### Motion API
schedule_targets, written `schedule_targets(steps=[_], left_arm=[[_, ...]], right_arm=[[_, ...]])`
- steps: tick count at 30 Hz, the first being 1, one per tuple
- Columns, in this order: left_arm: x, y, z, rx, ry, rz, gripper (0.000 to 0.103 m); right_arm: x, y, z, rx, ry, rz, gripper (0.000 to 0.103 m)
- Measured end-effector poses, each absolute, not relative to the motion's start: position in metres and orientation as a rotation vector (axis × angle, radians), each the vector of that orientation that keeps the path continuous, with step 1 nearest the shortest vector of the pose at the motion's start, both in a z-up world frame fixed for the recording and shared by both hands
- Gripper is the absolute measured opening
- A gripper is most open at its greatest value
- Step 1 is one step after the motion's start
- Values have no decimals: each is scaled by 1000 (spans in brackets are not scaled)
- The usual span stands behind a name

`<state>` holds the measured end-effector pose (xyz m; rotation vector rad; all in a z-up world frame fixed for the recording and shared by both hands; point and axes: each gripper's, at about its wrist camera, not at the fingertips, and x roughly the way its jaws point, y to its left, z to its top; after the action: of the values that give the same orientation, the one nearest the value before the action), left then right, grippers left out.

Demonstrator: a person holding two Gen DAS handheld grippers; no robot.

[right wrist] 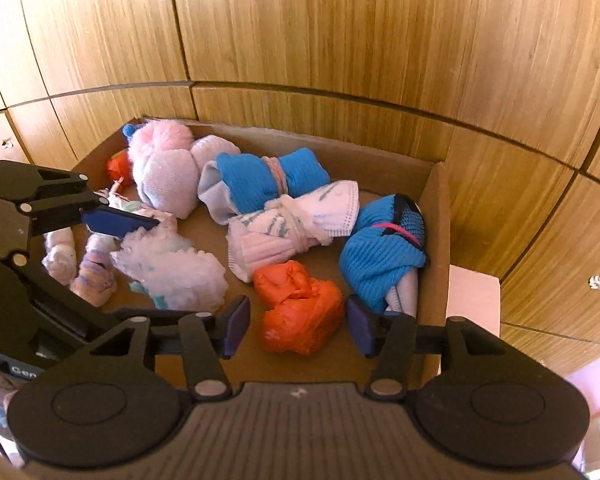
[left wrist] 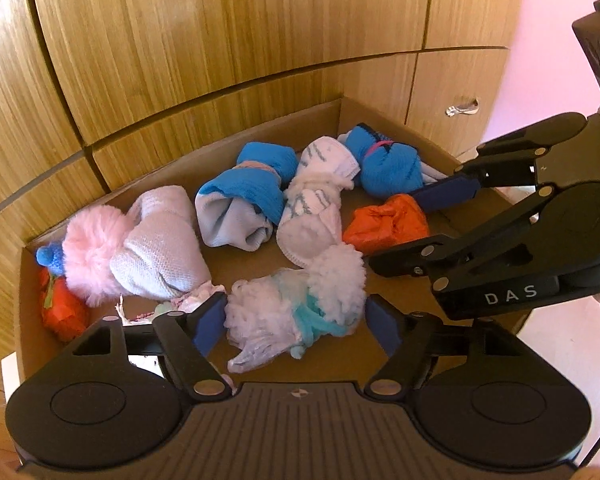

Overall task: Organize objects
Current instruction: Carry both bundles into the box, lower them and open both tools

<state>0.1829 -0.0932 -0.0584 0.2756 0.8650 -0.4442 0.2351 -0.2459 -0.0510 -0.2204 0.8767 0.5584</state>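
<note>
Both tongs are down over the cardboard box point(left wrist: 260, 132) now. The left gripper point(left wrist: 296, 322) stands apart, the fluffy white-and-teal bundle point(left wrist: 300, 304) lying between its 2 blue pads – neither pad pressing on it. Over on the right, the right gripper point(right wrist: 296, 324) is parted too, the orange bundle point(right wrist: 300, 308) sitting on the box floor between its tips, clear of both. The blue sock roll point(right wrist: 380, 252) lies just beside that orange one.
</note>
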Motion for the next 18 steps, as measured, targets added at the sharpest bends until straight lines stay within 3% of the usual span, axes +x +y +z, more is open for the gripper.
schedule_targets(steps=[9,18], left_arm=[[175,-93,-48,268,866,-414,89],[162,-84,-28,234,845,-381,97]], right_arm=[[226,-247,-42,-210,853,549,58],[210,-250,-21,-191,825,511,73]])
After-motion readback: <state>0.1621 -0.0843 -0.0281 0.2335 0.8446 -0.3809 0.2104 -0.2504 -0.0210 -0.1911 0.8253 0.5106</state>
